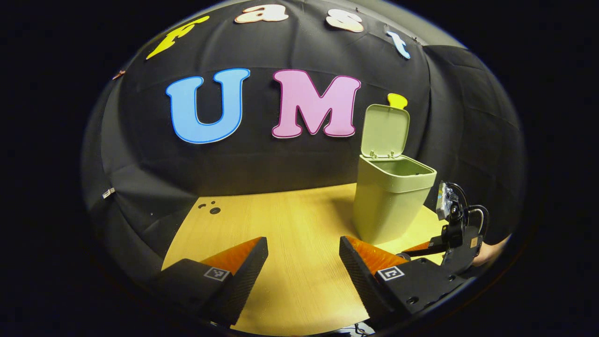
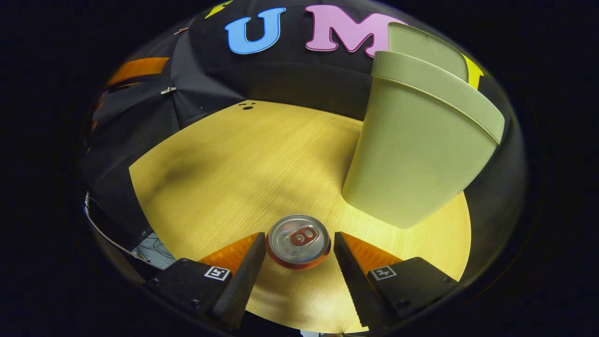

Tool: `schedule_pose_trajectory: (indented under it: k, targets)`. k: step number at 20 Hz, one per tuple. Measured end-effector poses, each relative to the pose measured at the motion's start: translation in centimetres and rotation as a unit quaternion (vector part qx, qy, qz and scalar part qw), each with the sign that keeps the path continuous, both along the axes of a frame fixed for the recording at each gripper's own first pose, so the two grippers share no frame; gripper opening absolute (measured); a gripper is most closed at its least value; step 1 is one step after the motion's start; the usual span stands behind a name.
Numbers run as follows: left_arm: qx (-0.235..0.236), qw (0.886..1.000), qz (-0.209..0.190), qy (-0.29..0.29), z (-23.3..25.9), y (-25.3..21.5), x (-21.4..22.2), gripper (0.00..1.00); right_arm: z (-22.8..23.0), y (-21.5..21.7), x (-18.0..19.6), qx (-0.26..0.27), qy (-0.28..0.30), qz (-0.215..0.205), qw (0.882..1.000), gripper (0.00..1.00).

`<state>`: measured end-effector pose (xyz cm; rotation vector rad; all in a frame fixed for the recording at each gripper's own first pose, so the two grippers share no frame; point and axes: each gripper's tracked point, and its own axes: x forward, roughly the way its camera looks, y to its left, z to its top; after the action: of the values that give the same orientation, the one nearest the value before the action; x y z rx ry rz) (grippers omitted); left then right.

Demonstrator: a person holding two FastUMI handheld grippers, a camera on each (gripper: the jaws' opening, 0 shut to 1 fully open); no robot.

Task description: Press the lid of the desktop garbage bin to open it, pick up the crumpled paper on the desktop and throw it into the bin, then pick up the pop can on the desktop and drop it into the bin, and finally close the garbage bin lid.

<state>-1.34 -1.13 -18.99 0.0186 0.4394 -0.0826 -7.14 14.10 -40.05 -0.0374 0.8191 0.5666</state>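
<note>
Counter [image 2: 224,168]: pale wood, bare across the middle, leaving room to work.

Garbage bin [image 2: 416,150]: green, on the far right of the counter. Its lid [image 1: 384,131] stands up and back, so the mouth is free to receive a drop.

Left gripper [image 1: 303,255]: jaws apart, holding nothing, parked over bare wood clear of the bin.

Right gripper [image 2: 299,248]: jaws apart either side of the pop can [image 2: 298,241], not yet pressing. The can stands upright near the bin's foot, top facing the camera; judged lined up for a side grasp.

No crumpled paper on the visible counter; possibly already binned.

Green bin [image 1: 390,201], lid [image 1: 384,131] upright, stands on the wooden table [image 1: 290,224] beyond the left gripper's [image 1: 303,255] parted jaws.
</note>
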Motion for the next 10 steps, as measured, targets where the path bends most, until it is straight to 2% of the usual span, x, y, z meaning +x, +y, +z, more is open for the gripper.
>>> schedule_pose_trajectory:
  k: [3, 6, 10]
  targets:
    - [-0.005, 1.0, 0.005, 0.004, -0.5, -0.1, 0.6, 0.98, -0.4, -0.4, 0.3, -0.005, 0.013, -0.01, 1.0, 0.85]
    - [-0.007, 1.0, 0.005, 0.003, -0.6, -0.2, 1.4, 0.98, 0.1, -1.1, 0.6, -0.009, 0.012, -0.018, 1.0, 0.84]
    - [-0.007, 1.0, -0.002, 0.0, -0.7, -0.2, 1.8, 0.98, 3.4, -2.0, 1.2, 0.013, -0.005, -0.043, 0.999, 0.83]
